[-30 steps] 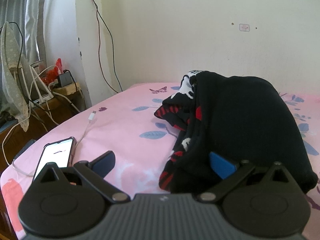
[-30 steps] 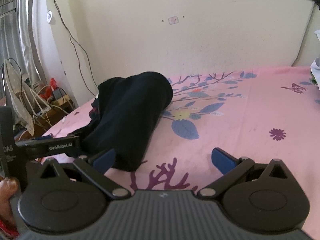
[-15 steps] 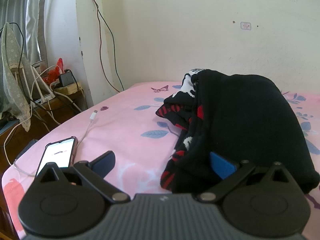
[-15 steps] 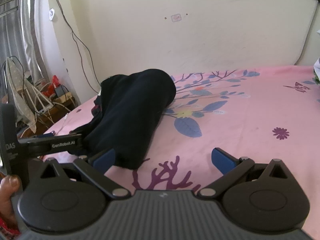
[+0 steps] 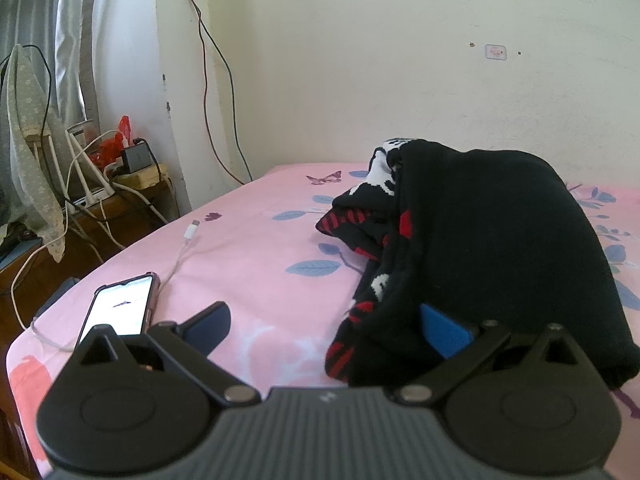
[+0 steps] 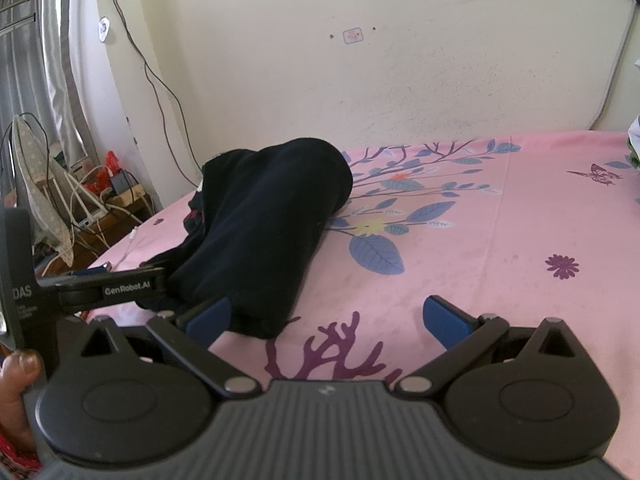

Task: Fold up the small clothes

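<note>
fabric first: the black knitted garment with red and white patterned lining (image 5: 492, 240) lies bunched in a long roll on the pink floral bedsheet (image 5: 256, 240), near the cream wall, and it has not shifted since a second ago. your left gripper (image 5: 324, 322) is released, its jaws spread wide; the right blue pad (image 5: 442, 330) presses against the near hem of the garment while the left pad sits over bare sheet, so nothing is clamped. compared with the earlier frame that gripper sits a touch higher and the garment looks slightly lower in its view, a small drift only. your right gripper (image 6: 326, 316) is also released, jaws wide apart; its left pad (image 6: 208, 316) is just beside the near end of the roll and its right pad hovers over the sheet. in the right wrist view the roll (image 6: 264, 232) has slid a little further toward the centre than before, and the other gripper's black arm crosses in at the left. a smartphone with a lit white screen (image 5: 118, 308) lies on the sheet's left edge, a white charging cable (image 5: 182, 248) trailing beyond it.
</note>
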Demonstrator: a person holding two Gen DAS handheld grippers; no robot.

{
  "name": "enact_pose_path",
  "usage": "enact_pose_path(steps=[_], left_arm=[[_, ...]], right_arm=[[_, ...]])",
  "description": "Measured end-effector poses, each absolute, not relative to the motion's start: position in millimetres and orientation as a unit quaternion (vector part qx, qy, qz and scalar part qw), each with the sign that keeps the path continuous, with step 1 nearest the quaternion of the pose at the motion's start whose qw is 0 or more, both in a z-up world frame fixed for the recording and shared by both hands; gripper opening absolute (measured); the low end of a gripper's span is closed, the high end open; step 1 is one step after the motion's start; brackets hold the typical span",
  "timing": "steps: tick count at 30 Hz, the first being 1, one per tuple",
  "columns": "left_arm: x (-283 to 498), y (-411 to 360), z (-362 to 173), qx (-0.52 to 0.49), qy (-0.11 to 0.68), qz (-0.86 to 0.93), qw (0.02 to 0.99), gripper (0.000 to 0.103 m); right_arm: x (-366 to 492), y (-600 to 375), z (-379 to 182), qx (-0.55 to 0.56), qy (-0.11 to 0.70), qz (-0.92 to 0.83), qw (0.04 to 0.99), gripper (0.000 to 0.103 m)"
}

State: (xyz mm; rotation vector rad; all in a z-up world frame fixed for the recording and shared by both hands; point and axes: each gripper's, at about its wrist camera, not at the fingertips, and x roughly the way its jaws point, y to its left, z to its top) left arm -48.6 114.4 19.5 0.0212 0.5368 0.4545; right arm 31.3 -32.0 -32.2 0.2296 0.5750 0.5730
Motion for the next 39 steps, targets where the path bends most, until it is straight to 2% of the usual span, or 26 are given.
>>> enact_pose_path(steps=[39], left_arm=[[-42.2,110.8,16.8,0.024,0.28,0.229,0.932,0.103]], right_arm=[[31.0,-31.7,-32.1,0.113,0.28,0.28,0.911,0.097]])
